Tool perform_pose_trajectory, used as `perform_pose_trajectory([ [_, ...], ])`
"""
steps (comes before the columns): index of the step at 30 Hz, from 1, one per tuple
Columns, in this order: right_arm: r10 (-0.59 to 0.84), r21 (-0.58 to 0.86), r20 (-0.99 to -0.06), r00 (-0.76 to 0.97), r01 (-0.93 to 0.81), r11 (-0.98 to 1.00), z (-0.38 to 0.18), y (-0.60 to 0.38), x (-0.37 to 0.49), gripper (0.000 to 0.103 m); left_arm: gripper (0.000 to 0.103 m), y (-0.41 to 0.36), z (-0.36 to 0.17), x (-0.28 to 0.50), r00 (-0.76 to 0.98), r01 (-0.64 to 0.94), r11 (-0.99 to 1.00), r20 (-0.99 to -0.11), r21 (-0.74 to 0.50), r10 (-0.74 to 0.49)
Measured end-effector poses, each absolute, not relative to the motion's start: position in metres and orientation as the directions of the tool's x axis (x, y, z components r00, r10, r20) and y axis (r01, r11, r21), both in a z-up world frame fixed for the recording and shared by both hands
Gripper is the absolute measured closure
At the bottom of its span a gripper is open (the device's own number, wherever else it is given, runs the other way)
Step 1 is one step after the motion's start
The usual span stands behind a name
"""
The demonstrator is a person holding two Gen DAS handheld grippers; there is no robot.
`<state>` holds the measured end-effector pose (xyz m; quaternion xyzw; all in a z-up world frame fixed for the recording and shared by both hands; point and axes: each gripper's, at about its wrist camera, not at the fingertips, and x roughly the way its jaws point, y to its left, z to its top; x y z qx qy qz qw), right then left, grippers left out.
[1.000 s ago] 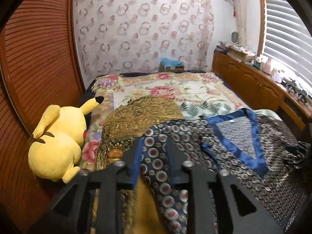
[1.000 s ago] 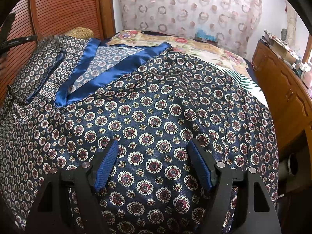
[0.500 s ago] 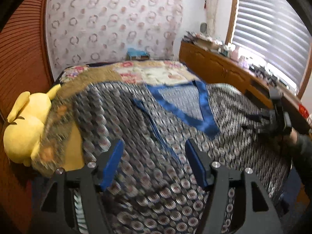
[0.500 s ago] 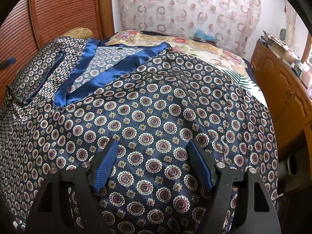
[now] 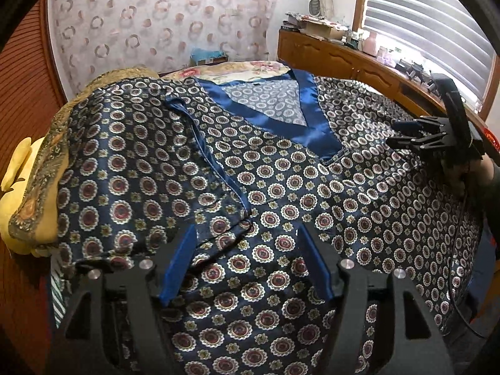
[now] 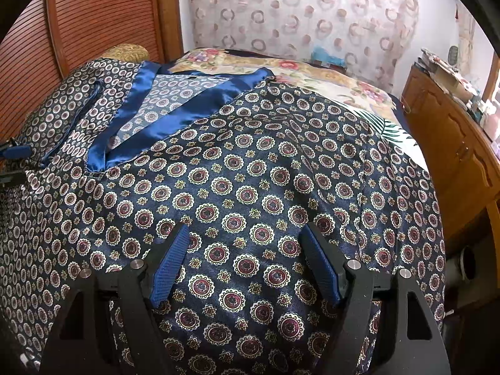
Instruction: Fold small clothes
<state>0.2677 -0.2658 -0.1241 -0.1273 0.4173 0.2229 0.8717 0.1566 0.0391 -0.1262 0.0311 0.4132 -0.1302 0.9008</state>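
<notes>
Garment: patterned navy top spread flat over the bed, blue V-neck trim facing up.
Left gripper: angled down over the folded-in sleeve, jaws just opened wide, nothing pinched.
Right gripper: tilted down above the cloth, jaws wide, empty.

Against the circle-patterned curtain: a floral bedspread below, a wooden dresser to its right under window blinds, a yellow plush toy far left beside slatted wooden doors.
</notes>
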Motion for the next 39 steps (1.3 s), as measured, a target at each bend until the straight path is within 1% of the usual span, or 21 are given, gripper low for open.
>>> perform_pose_trajectory([
  [6,0.279,-0.039,-0.785,0.554,-0.494,0.869,-0.124,-0.266,0.268,0.027,0.037,0.037,-0.141,0.159,0.596,0.253,0.966,-0.780,-0.042,-0.190],
  [7,0.279,-0.038,-0.785,0.553,-0.493,0.869,-0.124,-0.266,0.268,0.027,0.035,0.036,-0.144,0.158,0.593,0.257,0.966,-0.783,-0.037,-0.187],
  [10,0.275,-0.033,-0.785,0.555,-0.480,0.876,-0.123,-0.268,0.264,0.027,0.030,0.034,-0.145,0.155,0.601,0.271,0.962,-0.777,-0.026,-0.190],
  [12,0.305,0.001,-0.786,0.539,-0.491,0.871,-0.120,-0.270,0.256,0.027,0.025,0.034,-0.145,0.156,0.596,0.278,0.960,-0.778,-0.034,-0.200],
  [13,0.313,0.003,-0.776,0.547,-0.494,0.870,-0.117,-0.271,0.250,0.027,0.023,0.033,-0.146,0.156,0.593,0.283,0.958,-0.779,-0.034,-0.203],
  [15,0.321,0.006,-0.755,0.572,-0.484,0.875,-0.108,-0.279,0.241,0.027,0.014,0.029,-0.147,0.157,0.586,0.296,0.955,-0.784,-0.026,-0.203],
  [18,0.330,0.031,-0.726,0.603,-0.451,0.892,-0.092,-0.299,0.231,0.027,0.009,0.025,-0.148,0.157,0.579,0.305,0.952,-0.789,-0.023,-0.205],
  [21,0.286,-0.004,-0.706,0.648,-0.407,0.913,-0.079,-0.327,0.224,0.027,0.004,0.024,-0.149,0.157,0.573,0.311,0.950,-0.793,-0.023,-0.207],
  [24,0.222,-0.041,-0.705,0.673,-0.351,0.936,-0.074,-0.361,0.221,0.027,0.001,0.022,-0.151,0.159,0.568,0.318,0.948,-0.797,-0.020,-0.207],
  [31,0.119,-0.024,-0.744,0.658,-0.204,0.979,-0.084,-0.441,0.215,0.029,0.000,0.021,-0.151,0.160,0.566,0.321,0.947,-0.798,-0.019,-0.207],
  [34,0.109,0.000,-0.765,0.635,-0.169,0.986,-0.094,-0.460,0.214,0.031,0.000,0.021,-0.151,0.160,0.566,0.321,0.947,-0.798,-0.018,-0.207],
  [37,0.129,0.037,-0.781,0.611,-0.161,0.986,-0.101,-0.471,0.212,0.033,0.000,0.021,-0.151,0.160,0.566,0.318,0.948,-0.798,-0.019,-0.206],
  [39,0.149,0.063,-0.794,0.590,-0.164,0.984,-0.106,-0.472,0.212,0.037,0.000,0.019,-0.151,0.161,0.567,0.309,0.951,-0.799,-0.019,-0.201],
])
